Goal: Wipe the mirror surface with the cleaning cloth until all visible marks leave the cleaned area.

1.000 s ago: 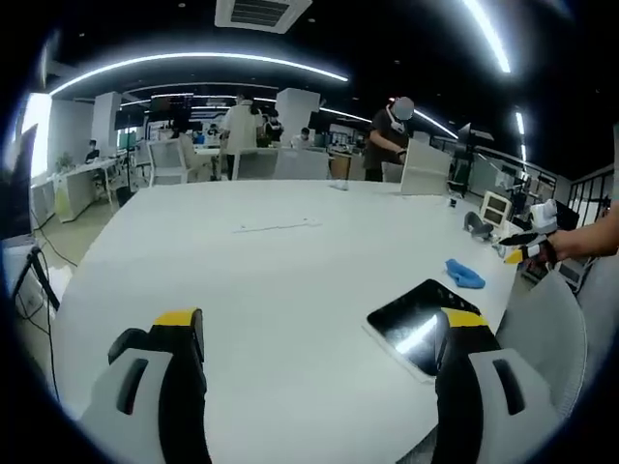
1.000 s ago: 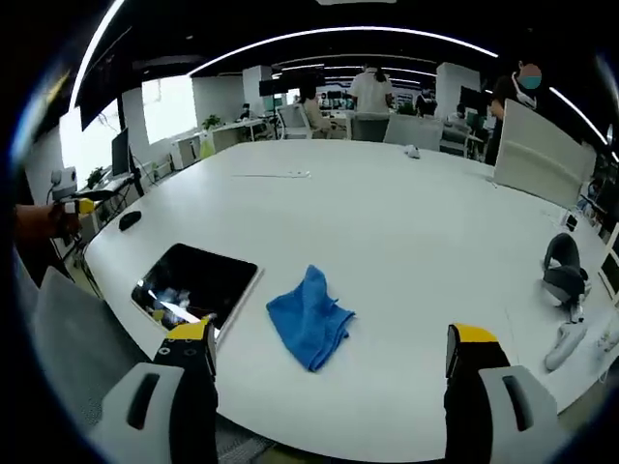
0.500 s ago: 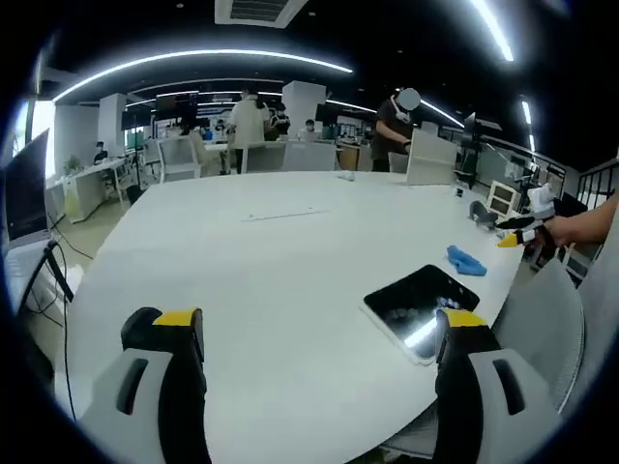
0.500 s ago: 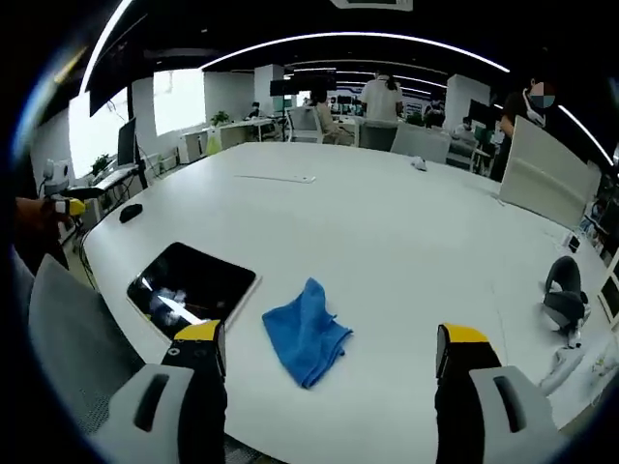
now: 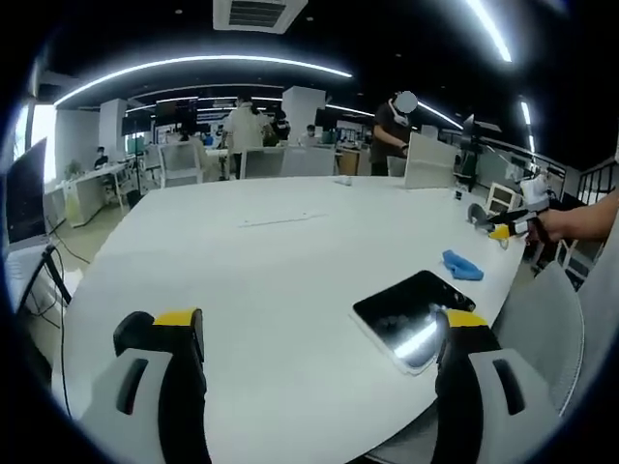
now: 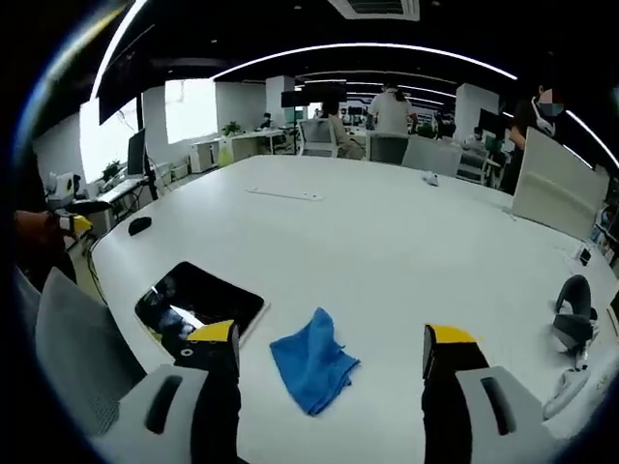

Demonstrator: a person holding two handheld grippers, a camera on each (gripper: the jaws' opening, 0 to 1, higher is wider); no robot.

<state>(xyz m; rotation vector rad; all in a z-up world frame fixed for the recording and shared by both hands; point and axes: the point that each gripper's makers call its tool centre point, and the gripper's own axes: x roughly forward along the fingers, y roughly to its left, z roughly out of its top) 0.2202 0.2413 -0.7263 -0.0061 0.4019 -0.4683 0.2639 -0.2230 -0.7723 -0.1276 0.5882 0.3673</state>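
Grey tool (image 6: pixel 329 353) jaws; yellow tips.

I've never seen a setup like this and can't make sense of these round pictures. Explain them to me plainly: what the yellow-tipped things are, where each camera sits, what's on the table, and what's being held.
There is no robot here. A person holds a two-jaw gripper in each hand, and a fisheye camera rides on each one, looking forward along its jaws. That is why the pictures are round.

In the left gripper view, the yellow-tipped jaws at the bottom belong to the left gripper. In the right gripper view, they belong to the right gripper. Both stand open and hold nothing.

Both cameras look over a large white table in an office. On it, near the edge, lie a dark flat mirror and, beside it, a crumpled blue cleaning cloth. The left gripper view shows the same mirror and cloth from the other side. A dark headset-like item lies farther off.

Wiping has not begun.
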